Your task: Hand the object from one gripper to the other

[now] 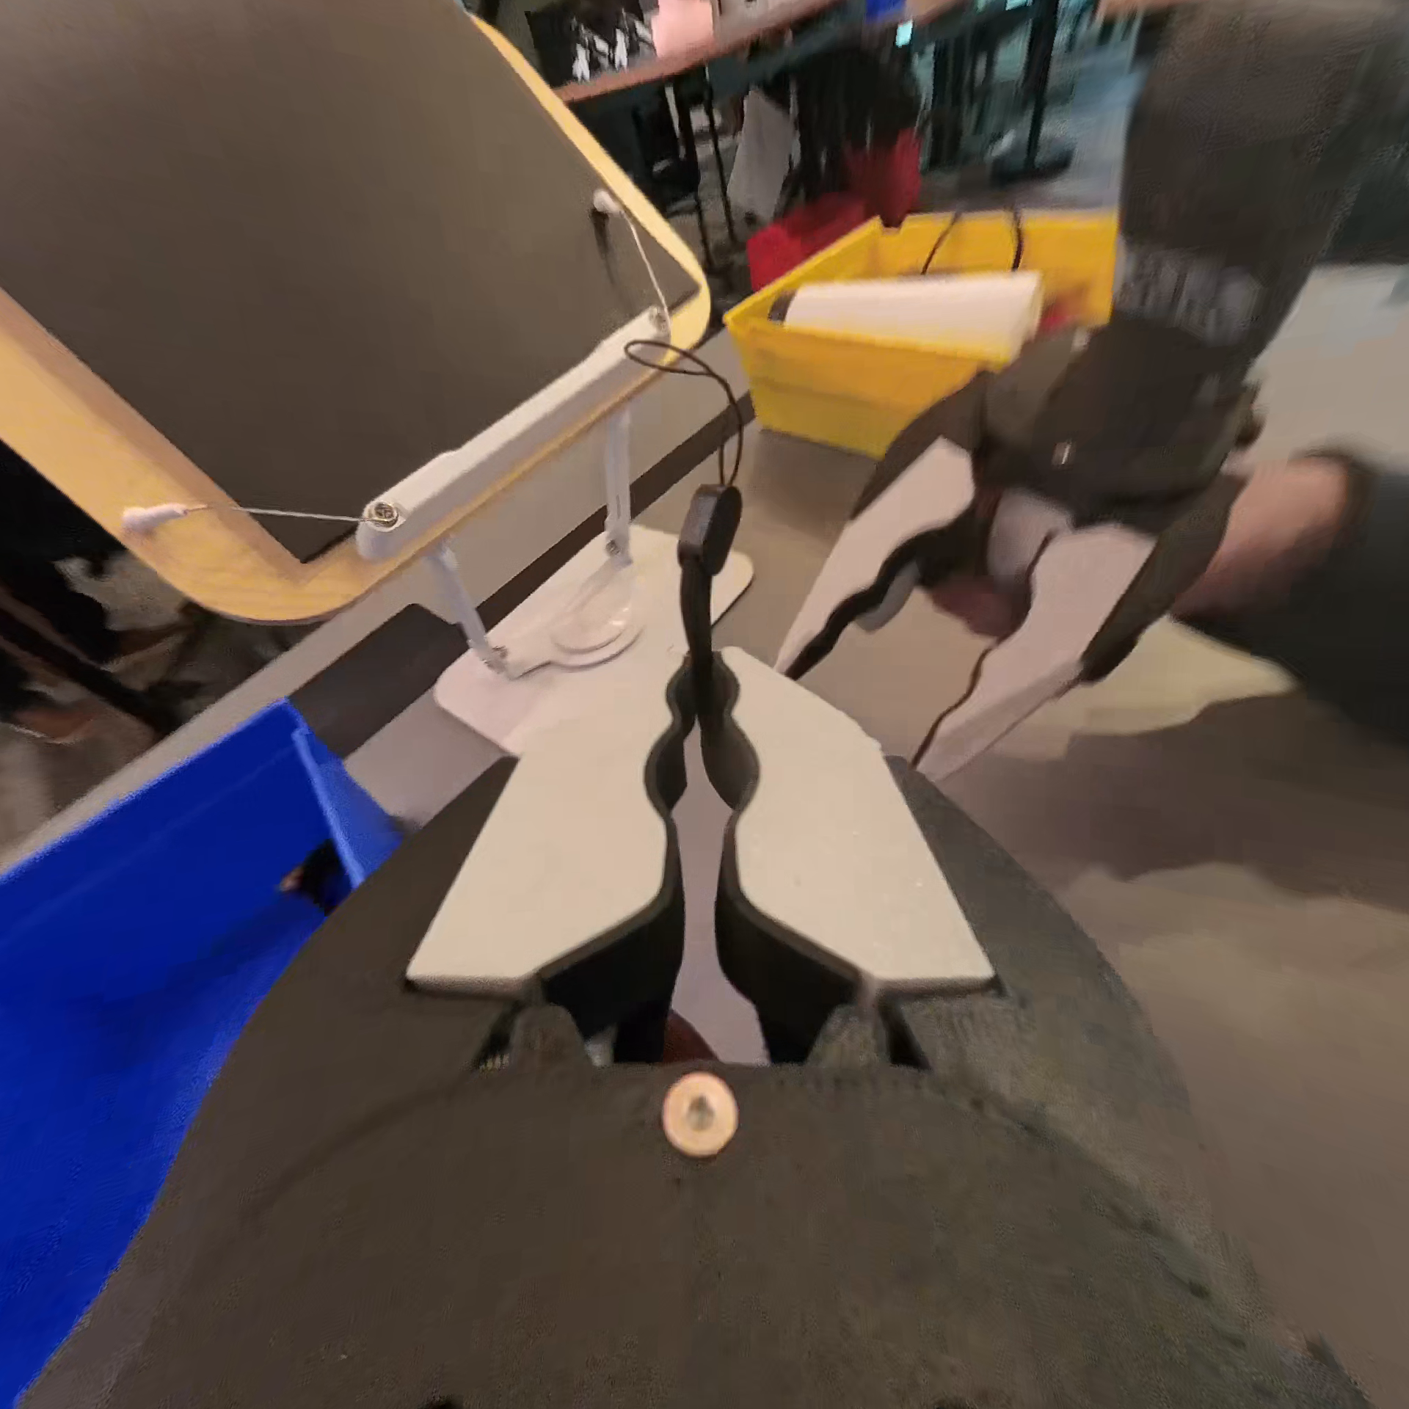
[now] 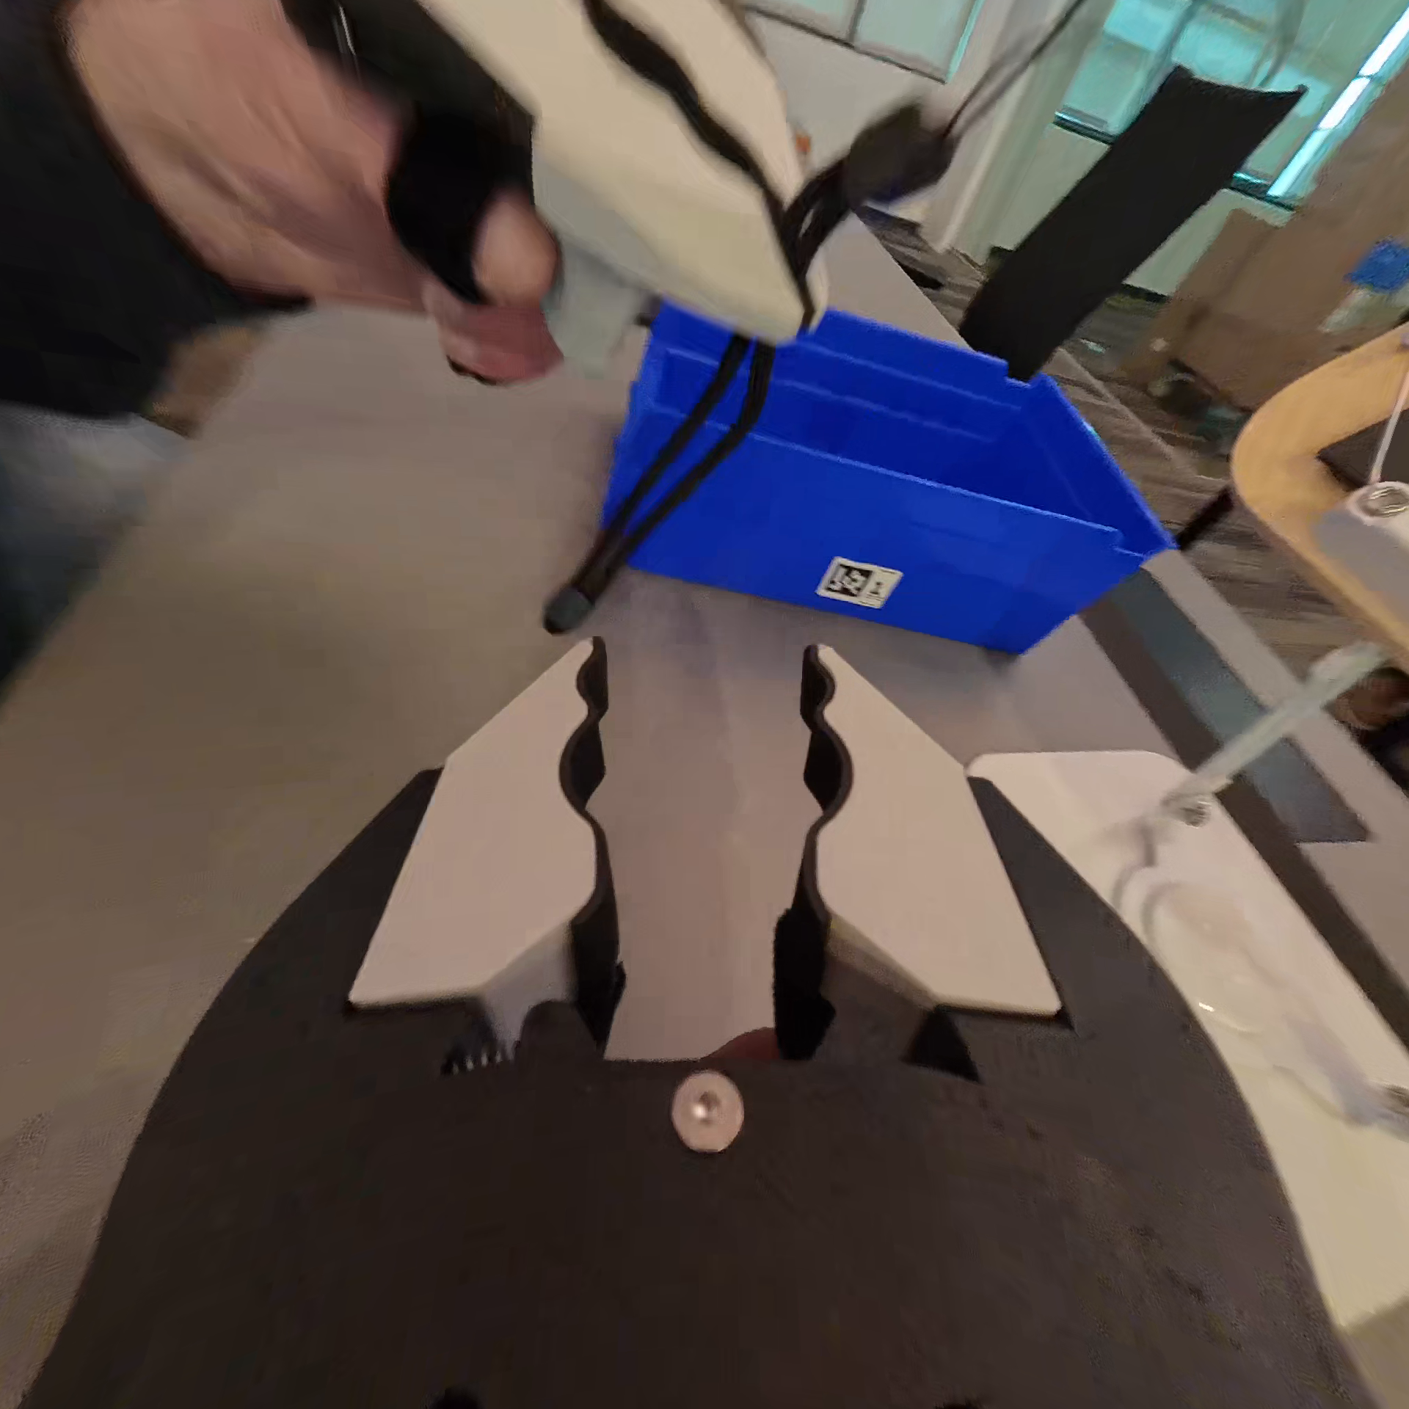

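Pinching a thin black cable between its notched grey fingers, the left gripper held the object upright in the left wrist view, a small black oval end piece standing above the fingertips and a fine wire looping away from it. Beyond, to the right, the right gripper approached with its jaws spread and nothing between them, well short of the cable, a person's hand behind it. A yellow bin sat farther back on the grey table, a blue bin lay at the near left, and a wood-edged board on a white stand stood ahead.

Seen from the right wrist view, the right gripper was open over bare tabletop, holding nothing. Above it, the left gripper, blurred, kept the cable clamped, the loose length hanging down in front of the blue bin and ending in a small dark tip just beyond the right gripper's left fingertip.

By this showing the handover was barely half done: one gripper had the object and presented it, while the receiving grasp and the release were both left to come.
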{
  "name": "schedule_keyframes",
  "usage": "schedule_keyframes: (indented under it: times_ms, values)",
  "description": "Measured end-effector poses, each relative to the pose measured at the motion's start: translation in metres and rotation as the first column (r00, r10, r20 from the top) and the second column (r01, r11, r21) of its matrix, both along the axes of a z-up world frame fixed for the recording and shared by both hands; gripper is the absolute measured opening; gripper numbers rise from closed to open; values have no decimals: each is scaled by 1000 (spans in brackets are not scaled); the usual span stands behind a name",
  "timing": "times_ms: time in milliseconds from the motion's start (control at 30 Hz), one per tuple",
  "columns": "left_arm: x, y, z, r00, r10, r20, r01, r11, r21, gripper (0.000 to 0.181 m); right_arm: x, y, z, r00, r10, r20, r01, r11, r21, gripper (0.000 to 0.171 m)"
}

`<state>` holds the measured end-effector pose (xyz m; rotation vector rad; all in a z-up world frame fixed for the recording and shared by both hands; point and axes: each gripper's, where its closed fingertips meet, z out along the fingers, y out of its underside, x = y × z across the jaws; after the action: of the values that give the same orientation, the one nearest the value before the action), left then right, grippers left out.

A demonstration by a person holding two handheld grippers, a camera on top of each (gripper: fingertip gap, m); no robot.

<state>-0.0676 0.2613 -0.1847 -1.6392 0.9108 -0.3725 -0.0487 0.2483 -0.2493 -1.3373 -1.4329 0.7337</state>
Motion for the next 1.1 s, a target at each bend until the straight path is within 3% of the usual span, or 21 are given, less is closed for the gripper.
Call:
schedule_keyframes:
  times_ms: [133, 267, 400, 533, 600, 633, 667, 733, 833, 967, 1100]
  values:
    - [2, -2, 23, 968, -30, 247, 64, 990, -129, 2, -8, 5, 12, 996, -84, -19, 85, 943, 321, 46]
    - [5, 0, 31, 890, -36, 454, 181, 943, -281, 2, -18, -3, 27, 984, -175, -20, 142, 722, 678, 58]
    - [7, 4, 31, 814, -7, 581, 276, 885, -375, 2, -29, -24, 47, 980, -181, -86, 173, 547, 819, 65]
    - [11, 4, 26, 774, 13, 633, 334, 841, -425, 2, -32, -27, 48, 972, -224, -65, 168, 480, 861, 46]
    - [16, 3, 23, 774, 10, 633, 345, 832, -435, 2, -32, -29, 48, 971, -231, -57, 162, 470, 868, 23]
    - [17, 3, 21, 777, 11, 629, 345, 829, -440, 3, -31, -30, 49, 971, -234, -54, 162, 471, 867, 5]
    - [19, 2, 21, 777, 10, 629, 349, 826, -443, 3, -31, -31, 49, 970, -237, -49, 160, 476, 865, 0]
    - [20, 3, 18, 787, 8, 617, 340, 829, -445, 3, -30, -32, 49, 973, -225, -45, 158, 512, 845, 0]
    - [15, 8, 11, 824, 16, 566, 282, 855, -435, 2, -29, -37, 53, 985, -152, -78, 161, 664, 730, 0]
    - [10, 6, -1, 882, -24, 470, 234, 889, -394, 3, -21, -45, 66, 981, 2, -196, 89, 886, 456, 0]
    - [12, -5, -10, 918, -116, 380, 254, 907, -335, 3, -3, -43, 84, 923, 94, -374, -38, 987, 156, 0]
